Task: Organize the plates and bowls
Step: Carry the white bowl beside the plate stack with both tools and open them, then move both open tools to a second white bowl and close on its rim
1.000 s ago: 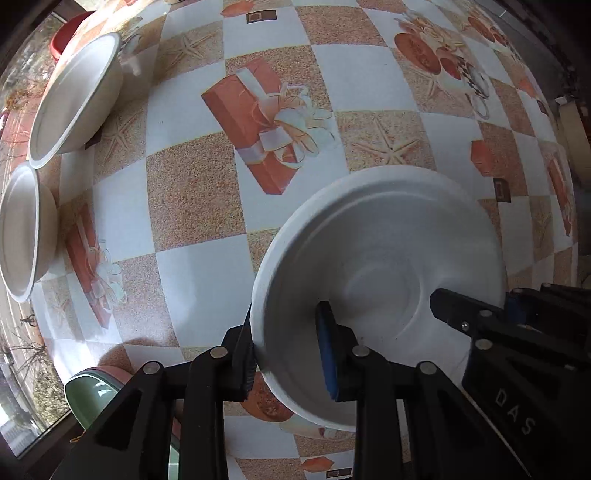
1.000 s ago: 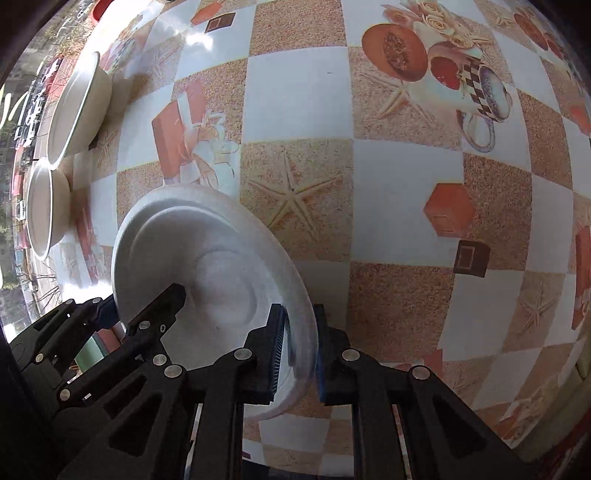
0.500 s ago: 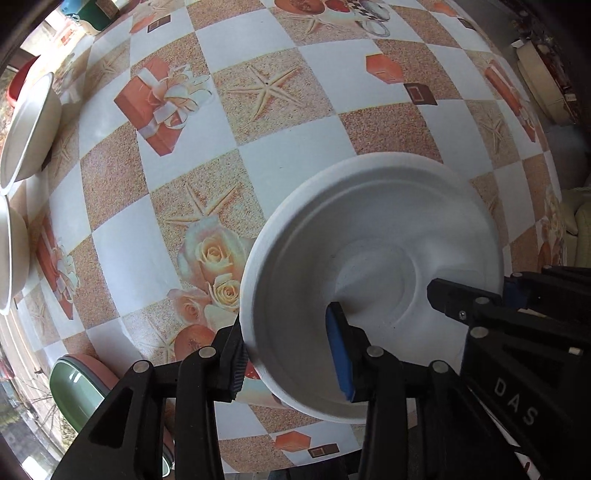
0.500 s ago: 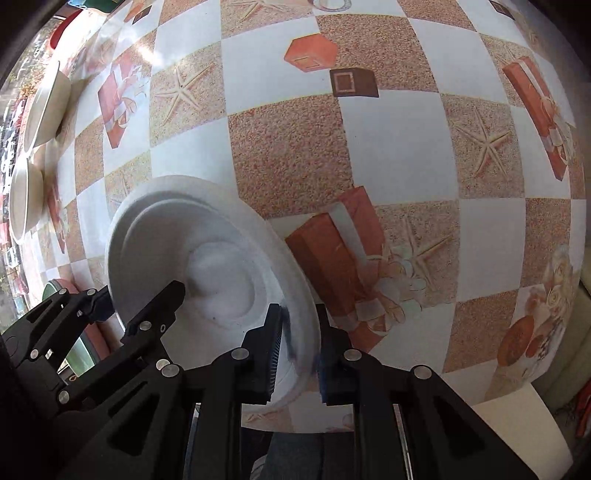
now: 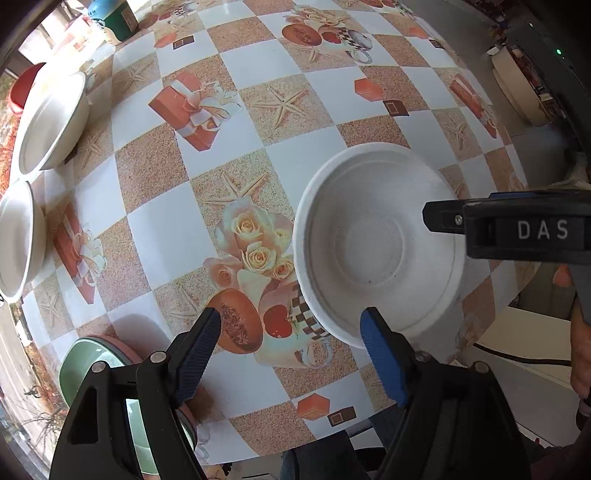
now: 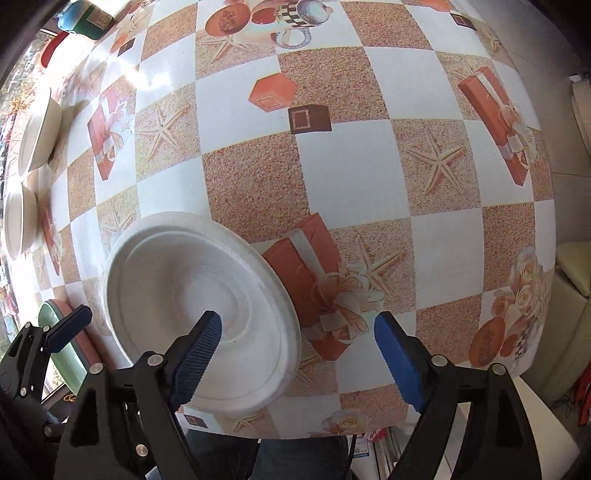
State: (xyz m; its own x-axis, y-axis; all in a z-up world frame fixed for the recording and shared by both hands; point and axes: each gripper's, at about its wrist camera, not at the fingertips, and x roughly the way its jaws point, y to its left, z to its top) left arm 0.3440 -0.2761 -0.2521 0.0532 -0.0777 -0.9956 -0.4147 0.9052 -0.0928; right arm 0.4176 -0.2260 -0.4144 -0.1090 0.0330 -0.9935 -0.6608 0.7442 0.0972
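A white paper bowl (image 5: 373,243) rests on the patterned table near its front edge; it also shows in the right wrist view (image 6: 199,314). My left gripper (image 5: 291,339) is open, just in front of the bowl's near-left rim, holding nothing. My right gripper (image 6: 299,343) is open above the bowl's right rim, holding nothing. Two more white bowls (image 5: 51,122) (image 5: 16,240) sit at the table's far left. A green plate on a pink plate (image 5: 92,365) lies at the near left.
A red bowl (image 5: 22,85) and a green cup (image 5: 116,20) stand at the back left. The table's front edge (image 5: 332,439) is close below the grippers. A cream stool (image 5: 517,88) stands off the table to the right.
Both grippers were shut on the white bowl's rim and carried it toward the front of the table. Both have now opened and let go; the bowl rests on the table.
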